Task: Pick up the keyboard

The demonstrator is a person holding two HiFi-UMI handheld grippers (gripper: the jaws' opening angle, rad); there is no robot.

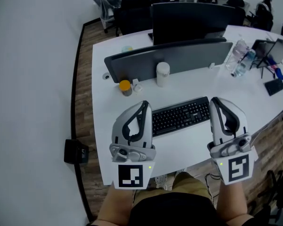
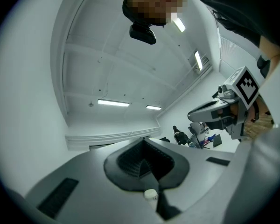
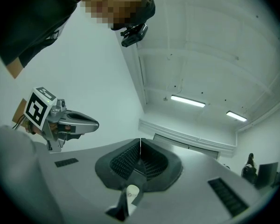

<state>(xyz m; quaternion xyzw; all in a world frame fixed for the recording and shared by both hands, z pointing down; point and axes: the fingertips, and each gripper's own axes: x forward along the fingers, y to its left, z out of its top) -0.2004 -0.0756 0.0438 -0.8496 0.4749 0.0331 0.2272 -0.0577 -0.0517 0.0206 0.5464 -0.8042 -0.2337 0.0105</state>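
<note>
I have both tongs pressed together with nothing between them. In the left gripper view the left gripper [image 2: 142,146] shows its ribbed pads [image 2: 130,160] meeting along one seam, aimed at a white ceiling. In the right gripper view the right gripper [image 3: 140,146] is the same, pads closed on air.

From the head view, the keyboard [image 1: 181,117] lies flat on the white desk [image 1: 254,102], near its front edge and slightly angled, with its right end farther from me. The left gripper [image 1: 145,103] sits at the keyboard's 9 o'clock and covers its left end. The right gripper [image 1: 214,100] sits at its 3 o'clock and covers its right end. I cannot tell whether either one touches it.

At the keyboard's 11 o'clock a white cup [image 1: 162,73] stands just before the grey divider [image 1: 188,55]. An orange-lidded jar [image 1: 125,87] sits at 10 o'clock. Clear bottles [image 1: 239,56] stand at 1 o'clock, well apart from the keyboard.
</note>
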